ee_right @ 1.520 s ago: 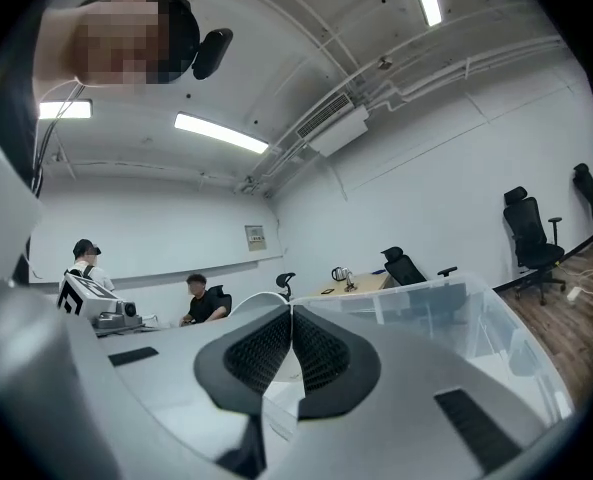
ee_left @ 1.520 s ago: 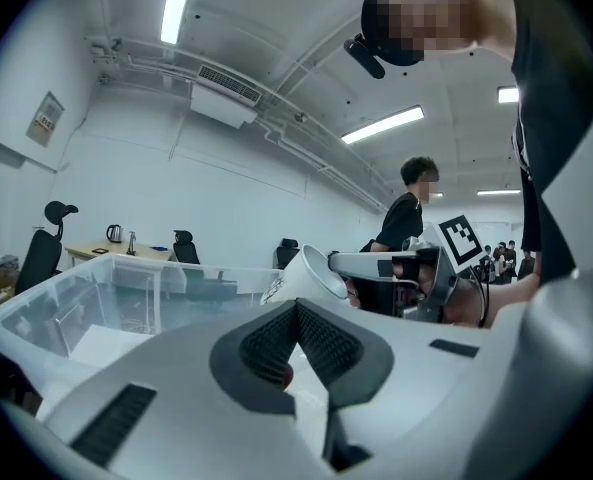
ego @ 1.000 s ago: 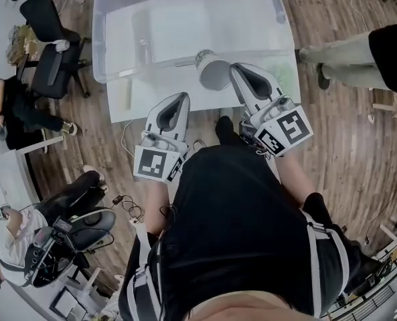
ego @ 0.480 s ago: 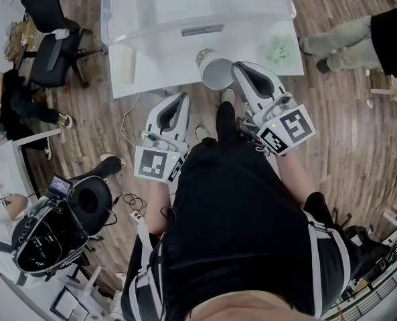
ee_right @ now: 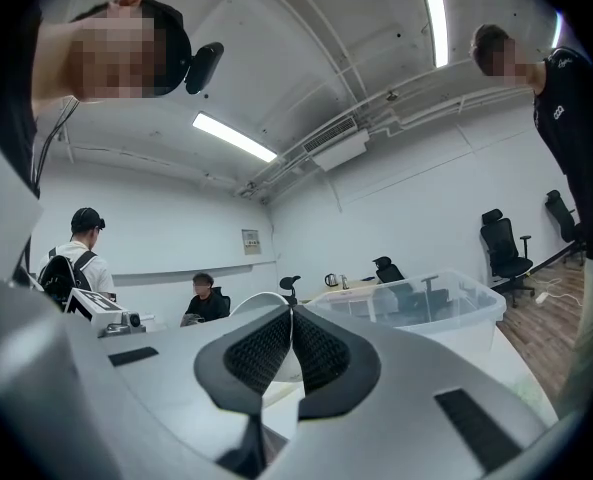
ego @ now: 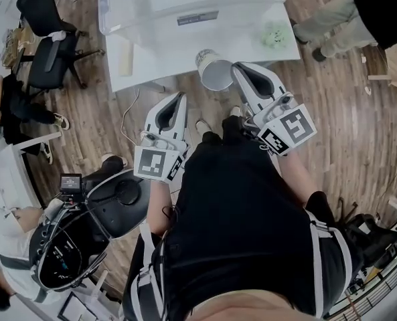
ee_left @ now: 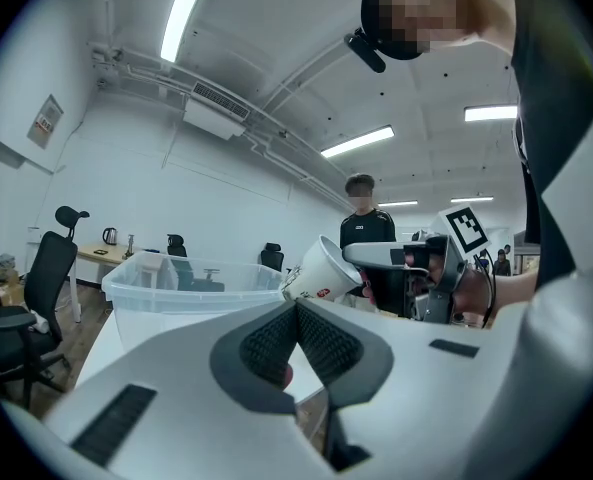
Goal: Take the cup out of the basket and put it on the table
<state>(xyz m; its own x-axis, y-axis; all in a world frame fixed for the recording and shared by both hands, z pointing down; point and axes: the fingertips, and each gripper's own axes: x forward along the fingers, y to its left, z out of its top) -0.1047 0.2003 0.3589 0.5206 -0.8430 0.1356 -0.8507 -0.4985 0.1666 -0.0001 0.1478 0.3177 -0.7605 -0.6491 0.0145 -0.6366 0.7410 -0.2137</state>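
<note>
Right, the right tool (ego: 237, 67) is pinching the rim of the one white cup (ego: 215, 72), jaws clamped on its thin wall. The cup hangs tipped on its side at the table's (ego: 185, 52) near edge, outside the basket (ego: 103, 12). The left tool (ego: 183, 96) rides beside it, further from the table, jaws pressed together and empty. Both tools point roughly level toward the table. One clear basket sits along the far edge; its contents I can't make out.
</note>
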